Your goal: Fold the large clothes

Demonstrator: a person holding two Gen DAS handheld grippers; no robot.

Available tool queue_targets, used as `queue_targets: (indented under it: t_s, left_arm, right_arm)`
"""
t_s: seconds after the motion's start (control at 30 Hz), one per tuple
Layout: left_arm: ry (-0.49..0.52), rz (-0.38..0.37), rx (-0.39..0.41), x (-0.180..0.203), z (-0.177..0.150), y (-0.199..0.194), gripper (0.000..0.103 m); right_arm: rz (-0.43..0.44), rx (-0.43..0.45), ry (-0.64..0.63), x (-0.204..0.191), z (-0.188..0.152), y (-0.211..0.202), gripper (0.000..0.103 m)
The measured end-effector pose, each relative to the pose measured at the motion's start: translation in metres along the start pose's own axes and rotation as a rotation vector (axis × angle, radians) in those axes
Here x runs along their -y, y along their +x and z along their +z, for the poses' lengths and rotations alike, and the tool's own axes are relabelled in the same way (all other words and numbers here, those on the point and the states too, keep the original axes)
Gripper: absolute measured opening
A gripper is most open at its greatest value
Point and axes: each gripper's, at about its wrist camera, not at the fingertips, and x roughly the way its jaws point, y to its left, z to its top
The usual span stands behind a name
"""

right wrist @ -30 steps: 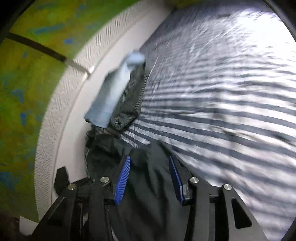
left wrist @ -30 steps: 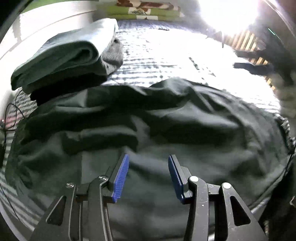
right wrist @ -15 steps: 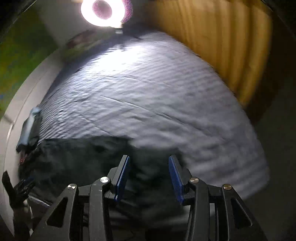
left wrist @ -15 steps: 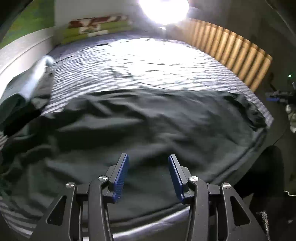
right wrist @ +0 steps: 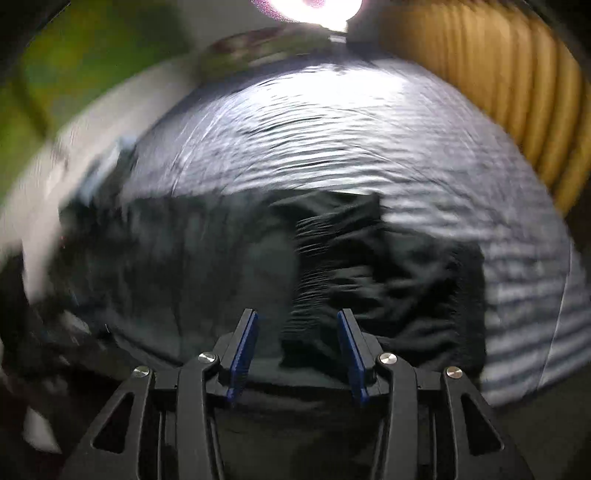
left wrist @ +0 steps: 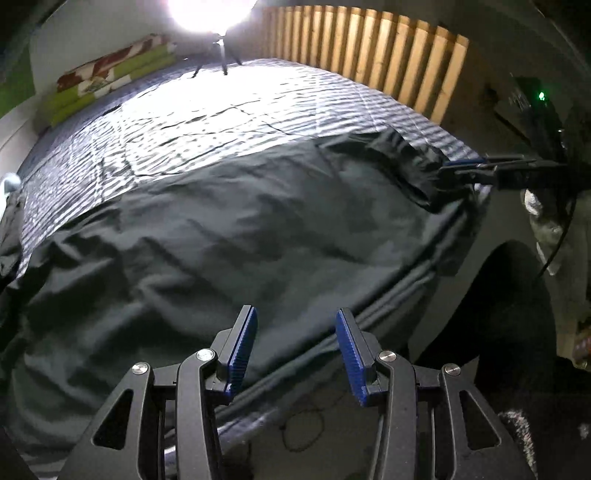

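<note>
A large dark garment lies spread and wrinkled across the near part of the striped bed. My left gripper hovers open over its near hem at the bed's front edge, with nothing between the blue pads. At the garment's right end a folded-over sleeve lies beside my right gripper, seen side-on there. The right wrist view is blurred: the right gripper stands open above the dark garment, and nothing is gripped.
Folded green and patterned blankets lie at the bed's head below a bright lamp. A wooden slatted panel lines the far right side. A stack of folded clothes peeks in at the left. A thin cable lies on the floor.
Both views have swung right, away from the folded stack by the wall. The left gripper now sits over the near hem, the right one over the garment's right end. Jaw gaps are unchanged.
</note>
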Motion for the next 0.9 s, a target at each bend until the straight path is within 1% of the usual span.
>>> queue_targets:
  t_s: [0.03,0.07,0.17,0.2,0.3,0.33,0.37,0.43,0.5,0.53,0.57,0.6,0.67,0.7,0.73,0.77,0.8,0.83,0.87,0.9]
  left_arm:
    - [0.004,0.003,-0.006,0.002,0.000,0.002,0.048]
    - [0.003,0.007,-0.011,0.003,-0.001,0.004,0.048]
    - [-0.016,0.007,-0.035,-0.002,-0.003,0.015,0.048]
    - [-0.029,-0.001,-0.049,-0.005,-0.004,0.021,0.048]
    - [-0.054,-0.008,-0.083,-0.012,-0.007,0.034,0.048]
    - [-0.056,-0.007,-0.088,-0.013,-0.008,0.037,0.048]
    - [-0.058,-0.008,-0.088,-0.015,-0.010,0.038,0.048]
    - [-0.059,-0.010,-0.085,-0.016,-0.011,0.037,0.048]
    - [-0.051,-0.004,-0.073,-0.017,-0.011,0.031,0.047]
    - [-0.043,-0.006,-0.066,-0.016,-0.009,0.029,0.047]
    - [-0.033,-0.009,-0.058,-0.015,-0.008,0.027,0.047]
    - [-0.026,-0.010,-0.053,-0.013,-0.005,0.025,0.048]
    - [-0.002,-0.021,-0.041,-0.006,0.002,0.024,0.047]
    - [0.009,-0.027,-0.039,-0.003,0.005,0.025,0.047]
    - [0.024,-0.035,-0.035,0.002,0.009,0.028,0.047]
    - [0.036,-0.037,-0.035,0.006,0.013,0.031,0.048]
    - [0.045,-0.038,-0.036,0.009,0.015,0.033,0.048]
    - [0.052,-0.042,-0.037,0.012,0.018,0.036,0.048]
    - [0.060,-0.050,-0.039,0.016,0.020,0.039,0.048]
    - [0.061,-0.050,-0.039,0.018,0.021,0.041,0.047]
  right_arm:
    - [-0.026,-0.018,-0.064,-0.013,-0.001,0.005,0.042]
    - [-0.070,-0.029,-0.108,-0.021,-0.002,0.011,0.042]
    - [-0.208,-0.063,-0.164,-0.026,0.004,0.030,0.042]
    - [-0.236,-0.073,-0.169,-0.023,0.003,0.035,0.042]
    - [-0.262,-0.127,-0.150,-0.007,0.000,0.051,0.042]
    - [-0.242,-0.131,-0.128,0.001,-0.001,0.051,0.038]
    - [-0.186,-0.125,-0.072,0.012,-0.001,0.047,0.024]
    - [-0.048,-0.095,0.136,0.054,0.001,0.028,0.014]
    - [0.099,-0.032,0.413,0.111,-0.002,0.007,0.013]
    - [0.135,0.000,0.537,0.141,-0.008,-0.003,0.014]
    - [0.129,0.027,0.608,0.161,-0.013,-0.012,0.016]
    - [0.104,0.043,0.627,0.170,-0.016,-0.019,0.017]
    - [0.053,0.050,0.594,0.175,-0.018,-0.030,0.018]
    - [0.036,0.059,0.544,0.167,-0.018,-0.034,0.019]
    - [0.026,0.057,0.497,0.156,-0.017,-0.036,0.028]
    - [0.015,0.060,0.443,0.141,-0.015,-0.036,0.034]
    - [0.017,0.069,0.379,0.124,-0.011,-0.035,0.038]
    - [0.015,0.072,0.321,0.111,-0.009,-0.033,0.045]
    - [-0.014,0.066,0.209,0.085,-0.003,-0.028,0.049]
    - [-0.042,0.051,0.133,0.067,0.001,-0.022,0.050]
